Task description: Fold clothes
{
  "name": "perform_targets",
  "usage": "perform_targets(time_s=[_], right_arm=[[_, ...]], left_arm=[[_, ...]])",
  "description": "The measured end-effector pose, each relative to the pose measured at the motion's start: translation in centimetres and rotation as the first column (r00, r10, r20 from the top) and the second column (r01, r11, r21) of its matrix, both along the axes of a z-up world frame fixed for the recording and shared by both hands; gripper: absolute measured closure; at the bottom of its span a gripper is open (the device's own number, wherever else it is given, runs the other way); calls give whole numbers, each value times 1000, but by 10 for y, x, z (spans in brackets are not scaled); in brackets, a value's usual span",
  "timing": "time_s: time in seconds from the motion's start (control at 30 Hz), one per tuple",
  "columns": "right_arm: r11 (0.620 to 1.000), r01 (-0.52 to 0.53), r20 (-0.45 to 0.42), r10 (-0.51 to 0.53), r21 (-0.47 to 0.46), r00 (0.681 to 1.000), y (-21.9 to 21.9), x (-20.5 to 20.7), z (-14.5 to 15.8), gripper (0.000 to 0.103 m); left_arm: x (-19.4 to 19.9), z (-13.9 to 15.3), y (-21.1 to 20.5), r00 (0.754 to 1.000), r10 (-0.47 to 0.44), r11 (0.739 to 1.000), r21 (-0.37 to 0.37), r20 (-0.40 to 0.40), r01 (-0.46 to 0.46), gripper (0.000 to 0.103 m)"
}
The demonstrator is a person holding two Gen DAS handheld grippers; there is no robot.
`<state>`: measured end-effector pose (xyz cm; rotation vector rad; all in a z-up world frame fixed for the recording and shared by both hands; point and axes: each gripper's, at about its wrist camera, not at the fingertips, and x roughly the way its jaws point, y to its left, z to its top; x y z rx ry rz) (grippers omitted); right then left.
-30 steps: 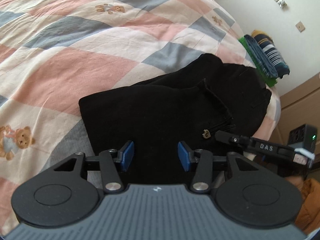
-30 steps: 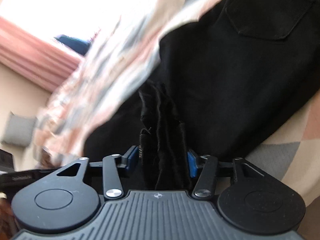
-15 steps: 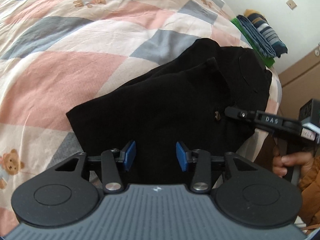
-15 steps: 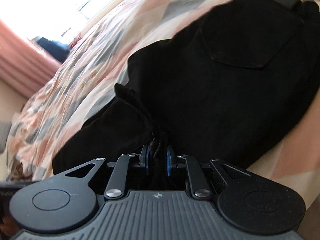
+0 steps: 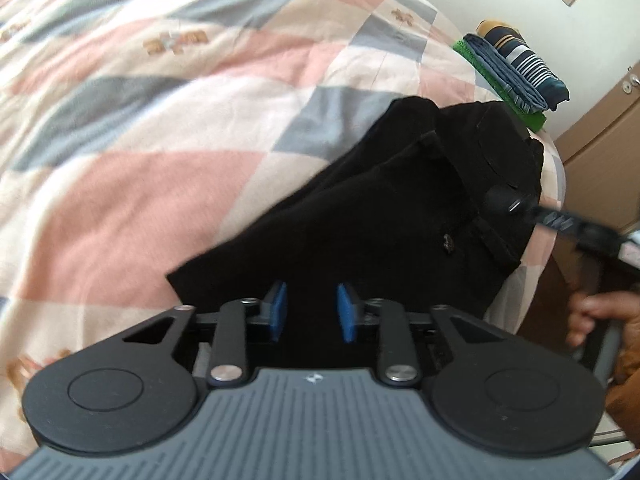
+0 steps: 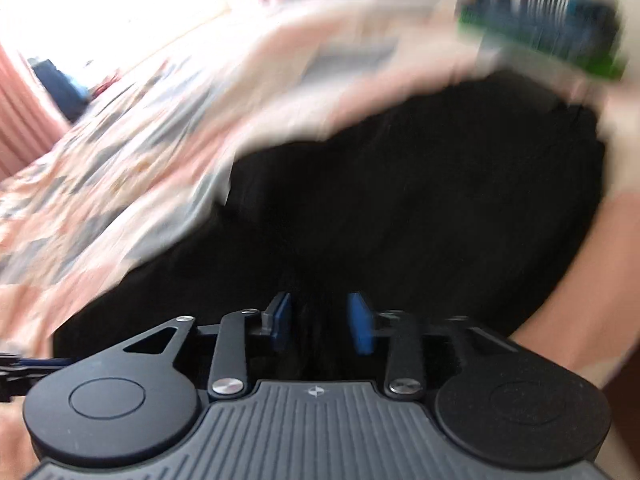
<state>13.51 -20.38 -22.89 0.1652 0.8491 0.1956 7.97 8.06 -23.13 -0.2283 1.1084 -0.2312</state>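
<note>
**Black trousers folded on a checked quilt, both tongs apart**

A bed fills the room's foreground, covered by a quilt [image 5: 168, 184] in pink, grey and cream checks with small teddy-bear motifs; a pale wall and a tan wooden door with a round knob [image 5: 600, 120] stand beyond its far corner. The black trousers [image 5: 400, 216] lie folded on the quilt near that corner, a back pocket showing on top. Just past the trousers, at the quilt's edge, sits a stack of folded clothes [image 5: 516, 68] — green at the bottom, blue and striped above.

The left gripper [image 5: 312, 312] hovers over the near end of the trousers, its blue pads [image 5: 278, 312] set moderately apart with nothing between them. The right gripper [image 6: 322, 322], seen in a heavily blurred view, also stands apart over the trousers; dark cloth lies in the gap, untouched by either pad. From the left camera its black arm [image 5: 568, 224] reaches in over the trousers' right side — its white lettering is too smeared to read.
</note>
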Motion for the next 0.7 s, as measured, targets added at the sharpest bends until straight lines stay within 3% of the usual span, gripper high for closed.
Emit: perform_targets(time_s=[0.07, 0.13, 0.2, 0.23, 0.3, 0.43, 0.53, 0.6, 0.7], right_arm=[[997, -71, 76, 71, -1, 995, 10, -5, 15, 69], [978, -207, 91, 207, -15, 974, 23, -7, 16, 81], [952, -296, 90, 302, -75, 949, 43, 5, 3, 84], [949, -303, 81, 310, -93, 947, 47, 15, -6, 84], [952, -284, 28, 289, -113, 957, 49, 41, -30, 103], [972, -230, 24, 231, -51, 973, 24, 47, -31, 103], [992, -100, 51, 105, -80, 993, 8, 40, -13, 81], [1000, -25, 27, 25, 11, 999, -19, 27, -2, 77], [995, 16, -13, -14, 102, 1000, -43, -4, 5, 72]], left_arm=[[1, -2, 1, 1000, 1, 1000, -2, 1, -1, 89], [4, -7, -3, 1000, -6, 1000, 3, 1, 6, 89], [9, -12, -9, 999, -27, 1000, 7, 17, 27, 89], [12, -15, -12, 999, -37, 999, 19, 25, 36, 88], [18, -19, -16, 998, -52, 998, 42, 41, 50, 88], [29, -15, -18, 995, -66, 996, 63, 73, 61, 90], [25, -1, -16, 994, -46, 996, 78, 101, 38, 90], [18, 8, -13, 994, -19, 998, 66, 111, 12, 90], [4, 16, -11, 994, -1, 999, 44, 114, -4, 90]])
